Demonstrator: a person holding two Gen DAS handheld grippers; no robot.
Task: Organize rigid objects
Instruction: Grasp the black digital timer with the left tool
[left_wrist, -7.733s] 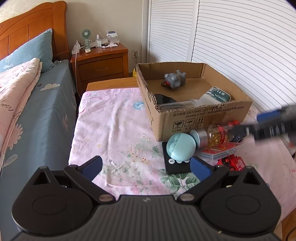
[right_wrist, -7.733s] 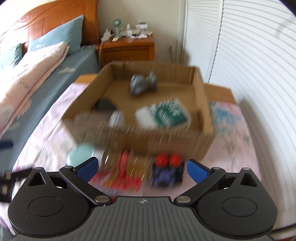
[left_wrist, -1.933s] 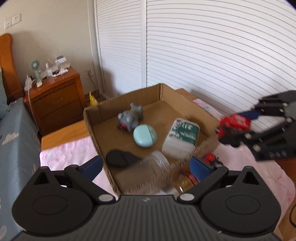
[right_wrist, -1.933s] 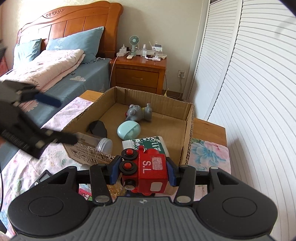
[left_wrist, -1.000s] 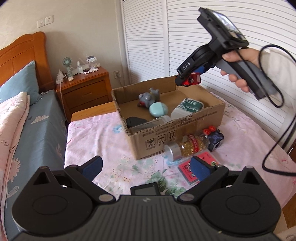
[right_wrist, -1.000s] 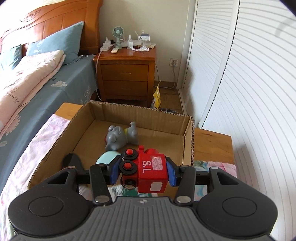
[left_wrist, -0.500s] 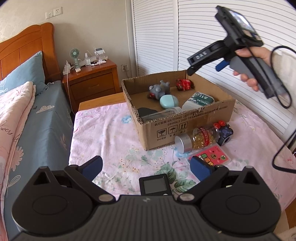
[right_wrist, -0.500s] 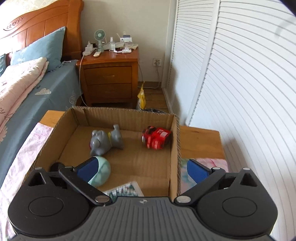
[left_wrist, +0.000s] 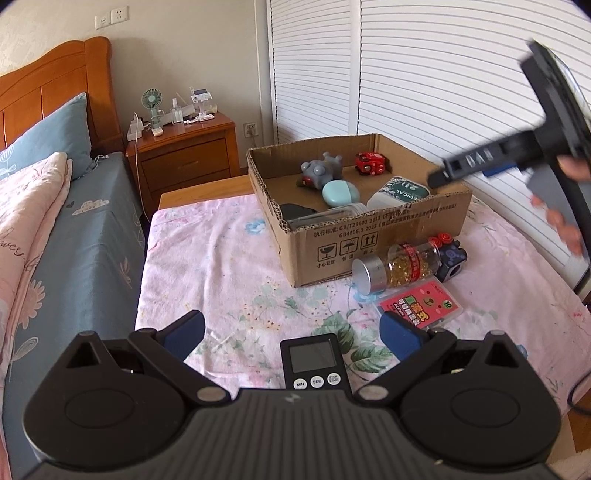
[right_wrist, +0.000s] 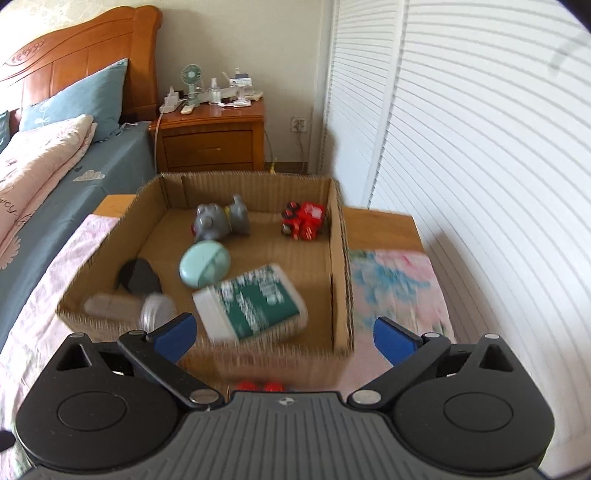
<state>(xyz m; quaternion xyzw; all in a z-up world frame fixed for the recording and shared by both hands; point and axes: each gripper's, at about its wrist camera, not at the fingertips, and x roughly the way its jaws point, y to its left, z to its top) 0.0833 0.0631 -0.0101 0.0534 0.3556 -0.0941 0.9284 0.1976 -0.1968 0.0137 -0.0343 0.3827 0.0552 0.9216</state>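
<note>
Red toy train (right_wrist: 304, 220) now dropped in the cardboard box (right_wrist: 341, 266)'s far right corner, right gripper (right_wrist: 284, 334) emptied and spread wide, apparently pulling back toward remaining items, left gripper (left_wrist: 291, 330) likewise wide apart over the black timer (left_wrist: 314, 363), probably next.

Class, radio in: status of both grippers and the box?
Left gripper open, empty. Right gripper open, empty. Red toy train inside cardboard box. Capsule bottle on the bedspread, unobstructed.
</note>
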